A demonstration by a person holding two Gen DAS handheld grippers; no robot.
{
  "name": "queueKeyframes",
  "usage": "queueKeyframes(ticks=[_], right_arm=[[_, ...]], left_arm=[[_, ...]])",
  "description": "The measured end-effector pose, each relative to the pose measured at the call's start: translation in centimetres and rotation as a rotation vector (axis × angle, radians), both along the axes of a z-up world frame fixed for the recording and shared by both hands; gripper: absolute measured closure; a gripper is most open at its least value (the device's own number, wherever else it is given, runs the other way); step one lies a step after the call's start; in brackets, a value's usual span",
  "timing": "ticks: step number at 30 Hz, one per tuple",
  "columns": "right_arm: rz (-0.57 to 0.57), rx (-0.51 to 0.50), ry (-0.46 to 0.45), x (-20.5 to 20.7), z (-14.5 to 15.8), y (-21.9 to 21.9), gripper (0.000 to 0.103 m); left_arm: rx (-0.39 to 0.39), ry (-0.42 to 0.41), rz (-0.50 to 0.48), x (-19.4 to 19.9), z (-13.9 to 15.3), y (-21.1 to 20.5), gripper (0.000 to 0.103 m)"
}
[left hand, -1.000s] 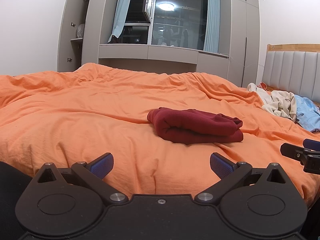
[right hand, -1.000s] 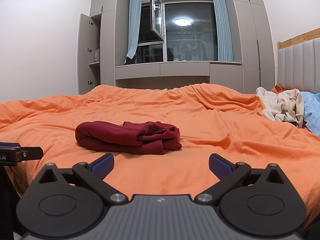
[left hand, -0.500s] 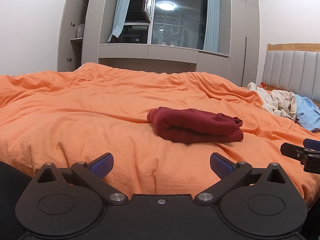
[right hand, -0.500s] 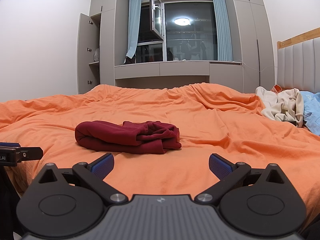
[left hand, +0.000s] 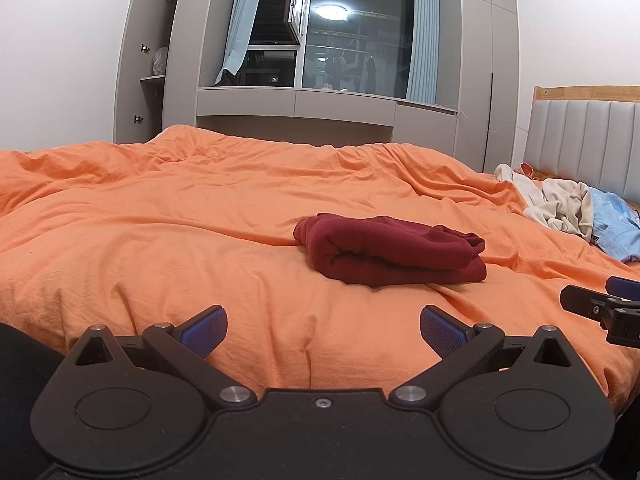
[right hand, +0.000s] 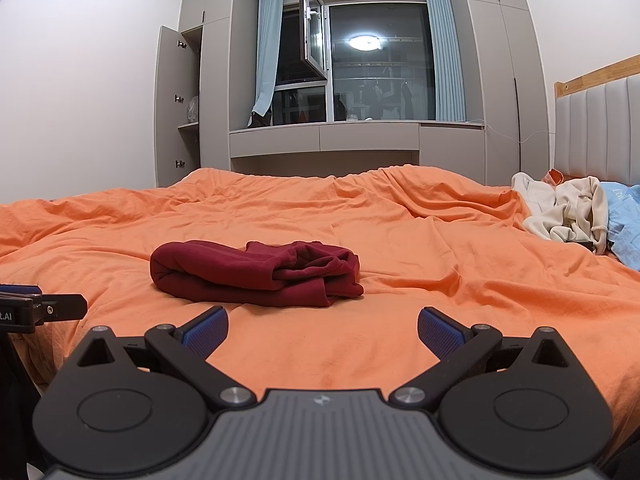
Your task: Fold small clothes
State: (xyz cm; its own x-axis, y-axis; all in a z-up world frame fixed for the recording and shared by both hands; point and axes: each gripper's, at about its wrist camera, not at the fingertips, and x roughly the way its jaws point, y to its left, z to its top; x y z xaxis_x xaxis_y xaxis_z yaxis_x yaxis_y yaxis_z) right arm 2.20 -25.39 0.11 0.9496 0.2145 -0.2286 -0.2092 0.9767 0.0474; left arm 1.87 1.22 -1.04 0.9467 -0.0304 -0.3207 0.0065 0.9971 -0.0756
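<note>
- A folded dark red knit garment [left hand: 390,254] [right hand: 256,274] lay on the rumpled orange duvet [left hand: 200,232] [right hand: 440,264], well in from the near edge.
- The left gripper [left hand: 323,330] hovered at that near edge, short of the garment, jaws spread wide and empty.
- The right gripper [right hand: 322,330] hung likewise, jaws wide apart, holding nothing.
- Bare duvet ringed the garment on every side.
- A heap of cream and light blue clothes [left hand: 572,212] [right hand: 576,216] sat far right of the garment, by the grey padded headboard [left hand: 588,140].

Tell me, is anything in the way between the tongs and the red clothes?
Nothing visible is. Only bare orange blanket lies between the open left tongs, the open right tongs and the folded red clothes. The pale clothes pile sits far off by the headboard.
</note>
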Motion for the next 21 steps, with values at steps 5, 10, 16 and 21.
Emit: queueKeyframes(ticks=[5, 10, 16, 21], right_arm=[[0.000, -0.001, 0.001, -0.01, -0.16, -0.04, 0.000], [0.000, 0.000, 0.002, -0.01, -0.13, -0.04, 0.000], [0.000, -0.001, 0.002, -0.05, -0.17, -0.06, 0.000], [0.000, -0.001, 0.002, -0.04, -0.11, -0.03, 0.000]], left_arm=[[0.000, 0.001, 0.000, 0.00, 0.04, -0.02, 0.001], [0.001, 0.001, 0.000, 0.00, 0.05, -0.02, 0.001], [0.001, 0.001, 0.001, 0.02, 0.09, -0.03, 0.001], [-0.006, -0.006, -0.005, -0.01, 0.01, 0.00, 0.001]])
